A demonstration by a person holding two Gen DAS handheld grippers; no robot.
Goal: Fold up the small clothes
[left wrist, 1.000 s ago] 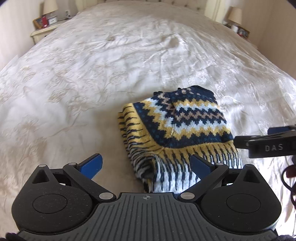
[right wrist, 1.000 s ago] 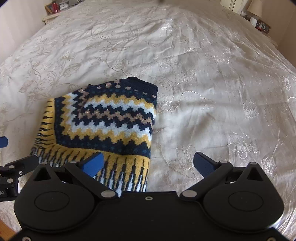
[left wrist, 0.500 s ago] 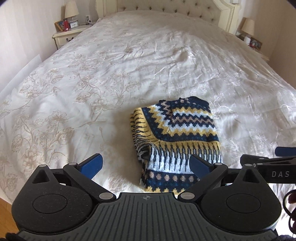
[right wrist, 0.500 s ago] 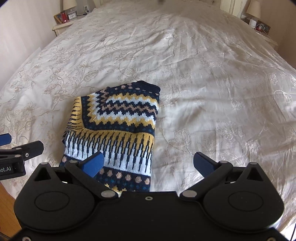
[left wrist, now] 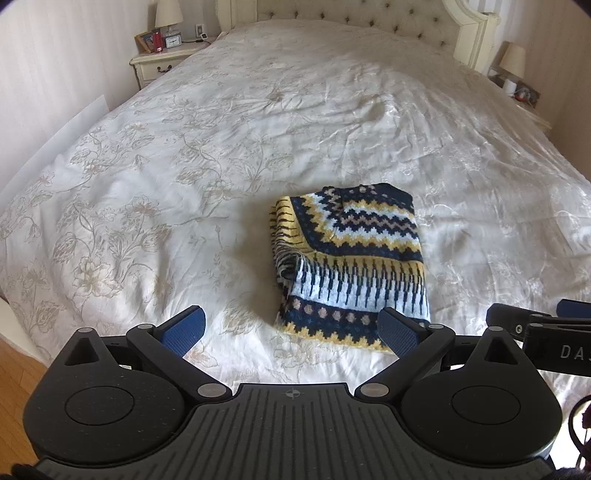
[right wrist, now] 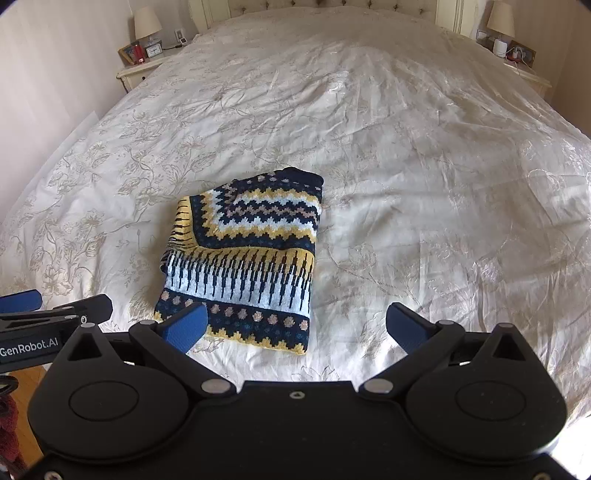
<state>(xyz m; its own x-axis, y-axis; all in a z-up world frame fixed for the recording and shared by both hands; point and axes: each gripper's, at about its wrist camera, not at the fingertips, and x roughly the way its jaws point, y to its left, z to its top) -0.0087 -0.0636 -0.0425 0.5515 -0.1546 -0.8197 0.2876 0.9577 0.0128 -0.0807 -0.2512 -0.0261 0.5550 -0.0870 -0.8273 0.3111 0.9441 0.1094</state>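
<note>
A small knitted garment [left wrist: 351,266] in navy, yellow and white zigzag bands lies folded into a compact rectangle near the foot of the bed; it also shows in the right wrist view [right wrist: 243,262]. My left gripper [left wrist: 291,328] is open and empty, held back from the garment's near edge. My right gripper [right wrist: 295,325] is open and empty, just short of the garment's near right corner. Each gripper shows at the edge of the other's view.
The white floral bedspread [left wrist: 184,166] covers a large bed with a tufted headboard [left wrist: 369,14]. Nightstands with lamps stand at the back left [left wrist: 159,62] and back right [right wrist: 524,62]. Wooden floor [left wrist: 14,373] shows past the bed's near left edge.
Both grippers have pulled back and up from the folded garment, so the whole garment and more of the bed now show. Both stayed open.
</note>
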